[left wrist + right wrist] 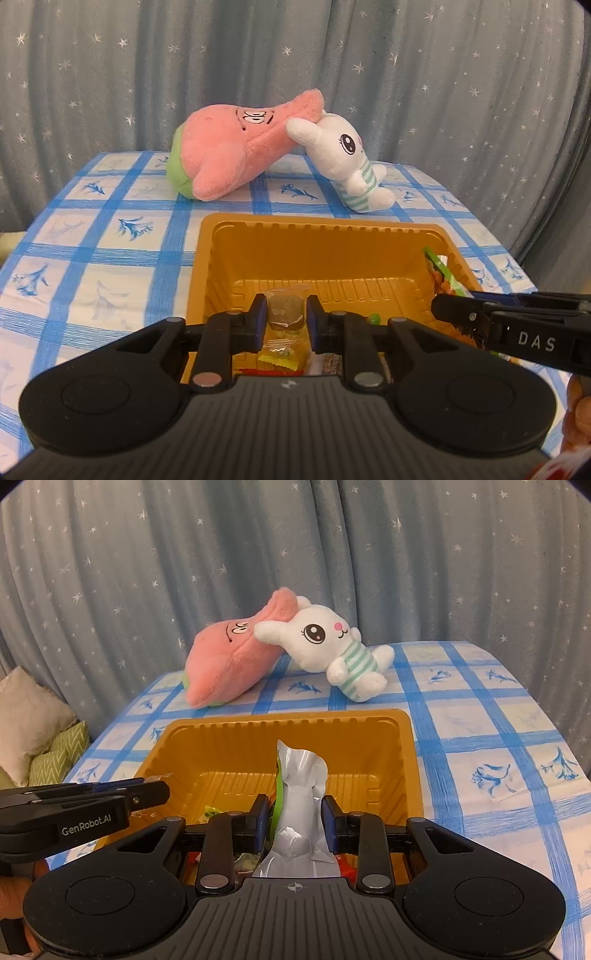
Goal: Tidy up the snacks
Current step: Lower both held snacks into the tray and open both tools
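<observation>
Both snack packets (283,314) (301,805) point lengthwise toward tray (221,734).

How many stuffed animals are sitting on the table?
2. The pink star plush lies tipped over behind the orange tray, to the left. The white bunny plush leans against it on its right. Anything beyond the views could be missed.

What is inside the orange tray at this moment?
The far half of the orange tray is bare ribbed floor. At the near end lie wrapped snacks, mostly hidden by the left gripper and the right gripper.
</observation>
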`<state>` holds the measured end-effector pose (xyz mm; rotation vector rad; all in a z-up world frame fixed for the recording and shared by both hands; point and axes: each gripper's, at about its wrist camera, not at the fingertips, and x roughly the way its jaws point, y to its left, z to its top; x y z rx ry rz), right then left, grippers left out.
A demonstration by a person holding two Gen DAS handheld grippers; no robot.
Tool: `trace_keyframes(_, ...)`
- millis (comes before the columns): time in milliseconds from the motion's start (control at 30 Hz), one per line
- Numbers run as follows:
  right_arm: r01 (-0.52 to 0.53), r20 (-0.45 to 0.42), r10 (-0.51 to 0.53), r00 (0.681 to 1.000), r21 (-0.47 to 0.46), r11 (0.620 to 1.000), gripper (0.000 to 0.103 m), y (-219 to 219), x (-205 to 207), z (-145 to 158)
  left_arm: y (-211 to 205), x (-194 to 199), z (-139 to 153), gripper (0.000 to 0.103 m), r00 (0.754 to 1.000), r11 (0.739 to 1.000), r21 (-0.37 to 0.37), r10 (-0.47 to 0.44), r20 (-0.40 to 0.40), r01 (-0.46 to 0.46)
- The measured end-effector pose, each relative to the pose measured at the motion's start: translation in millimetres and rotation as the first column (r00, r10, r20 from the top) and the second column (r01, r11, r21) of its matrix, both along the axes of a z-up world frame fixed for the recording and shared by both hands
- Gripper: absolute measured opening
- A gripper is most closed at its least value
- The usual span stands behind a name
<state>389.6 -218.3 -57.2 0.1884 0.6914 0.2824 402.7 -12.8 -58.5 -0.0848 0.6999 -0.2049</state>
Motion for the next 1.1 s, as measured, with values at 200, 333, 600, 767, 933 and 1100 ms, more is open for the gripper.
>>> trace_keyframes(200,0.006,-0.004,-0.006,1.000,0.002,1.000,0.031,-2,0,-1,10,0,2,0.040,1.000,1.000,-0.016,0.024,0.010,-0.024)
trace_keyframes(333,0.011,-0.006,-0.011,1.000,0.007,1.000,0.031,-3,0,-1,12,-1,3,0.040,1.000,1.000,-0.003,0.029,0.008,-0.028)
trace_keyframes(600,0.014,0.004,-0.014,1.000,0.014,1.000,0.031,-2,0,1,11,-2,2,0.040,1.000,1.000,0.006,0.020,0.009,-0.020)
trace_keyframes(767,0.015,0.012,-0.015,1.000,0.013,1.000,0.031,-3,0,1,10,-2,2,0.040,1.000,1.000,0.007,0.019,0.009,-0.019)
trace_keyframes(933,0.018,0.013,-0.018,1.000,0.016,1.000,0.031,-3,0,1,9,-3,1,0.040,1.000,1.000,0.010,0.019,0.007,-0.019)
trace_keyframes(1100,0.016,0.021,-0.016,1.000,0.021,1.000,0.031,-4,0,0,8,-3,0,0.040,1.000,1.000,0.012,0.016,0.007,-0.016)
